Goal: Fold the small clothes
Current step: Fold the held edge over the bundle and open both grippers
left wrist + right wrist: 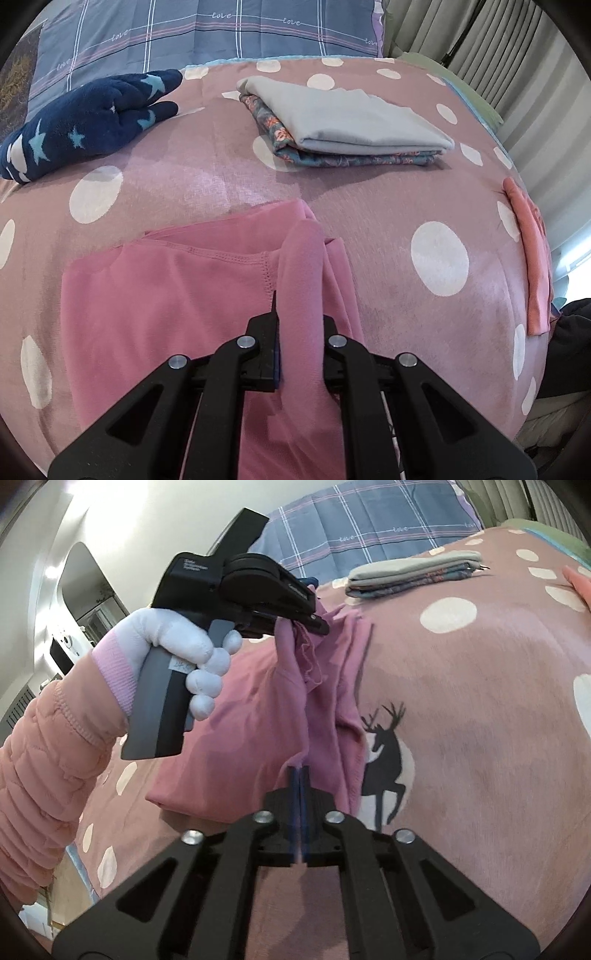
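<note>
Left gripper (299,325) with fingers nearly closed, pinching a raised fold of the pink garment (166,288); right gripper (300,775) with fingers pressed together on the same garment's near edge, thin cloth caught between them. Garment partly lifted, the rest lying on the bed (388,206) with its pink spotted cover, well short of the folded stack (351,122), grey piece over a floral one. Gloved left hand (177,642) around the left gripper's grey handle, pink quilted sleeve (48,746) behind it.
</note>
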A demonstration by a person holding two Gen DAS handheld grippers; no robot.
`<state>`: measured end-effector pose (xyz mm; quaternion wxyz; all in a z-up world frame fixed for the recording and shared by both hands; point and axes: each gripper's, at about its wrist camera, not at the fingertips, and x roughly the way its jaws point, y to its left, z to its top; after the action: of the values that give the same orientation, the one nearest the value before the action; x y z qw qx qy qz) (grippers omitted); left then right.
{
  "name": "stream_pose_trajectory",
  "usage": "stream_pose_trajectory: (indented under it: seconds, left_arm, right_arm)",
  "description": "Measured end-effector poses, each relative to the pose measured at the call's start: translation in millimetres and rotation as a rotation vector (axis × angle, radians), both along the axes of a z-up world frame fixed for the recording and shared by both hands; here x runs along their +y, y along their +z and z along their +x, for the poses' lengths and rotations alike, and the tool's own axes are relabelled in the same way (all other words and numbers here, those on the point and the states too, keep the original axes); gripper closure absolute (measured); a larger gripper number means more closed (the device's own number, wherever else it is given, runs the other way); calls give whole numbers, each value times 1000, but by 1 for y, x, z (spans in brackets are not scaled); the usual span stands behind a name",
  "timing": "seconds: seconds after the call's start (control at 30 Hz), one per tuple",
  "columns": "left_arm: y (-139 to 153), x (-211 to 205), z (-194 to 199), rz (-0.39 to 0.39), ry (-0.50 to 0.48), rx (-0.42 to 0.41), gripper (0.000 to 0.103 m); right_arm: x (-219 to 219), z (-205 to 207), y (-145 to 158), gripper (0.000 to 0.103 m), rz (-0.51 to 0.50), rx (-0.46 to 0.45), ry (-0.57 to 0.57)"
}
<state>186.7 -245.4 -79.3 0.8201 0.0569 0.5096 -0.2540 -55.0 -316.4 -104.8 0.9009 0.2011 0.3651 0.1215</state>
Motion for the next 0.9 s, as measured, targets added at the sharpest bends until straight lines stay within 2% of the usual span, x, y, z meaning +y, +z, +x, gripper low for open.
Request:
stream_pose_trajectory:
  seconds: [0.07,0.13,0.27,0.33,0.43,0.5,0.63,0.7,0.73,0.77,0.9]
  left_arm:
    - [0,-2,0,-8,2,0,92]
    - [3,-3,-3,-28,5,7,83]
    - [25,-2,-20,-72,-26,-5,72]
    - [49,5,-39,-101,-64,-64,64]
    - [75,27,-67,-108,-95,-155,63]
    - [82,52,-90,-101,-91,-196,58]
    - [69,100,-132,-11,-84,-265,52]
    - [57,124,-149,42,-56,-287,50]
    - [51,137,-158,55,-37,-284,50]
    - [44,151,-165,55,-10,-270,50]
    - [19,195,-187,9,75,-187,50]
  right_arm:
    - [-3,0,-1,102,19,6,1]
    - [-7,0,-3,102,42,15,0]
    - [-18,-3,-7,102,116,31,11]
    - [-25,-5,-9,102,157,36,19]
    - [-30,-9,-9,100,177,29,27]
    - [-33,-11,-8,100,194,19,40]
    - [-28,-11,-5,97,197,4,96]
    - [-21,-7,-5,89,187,10,133]
    - [-18,-5,-5,76,178,17,144]
    - [-13,-1,-5,68,158,26,154]
    - [4,16,-12,66,103,70,181]
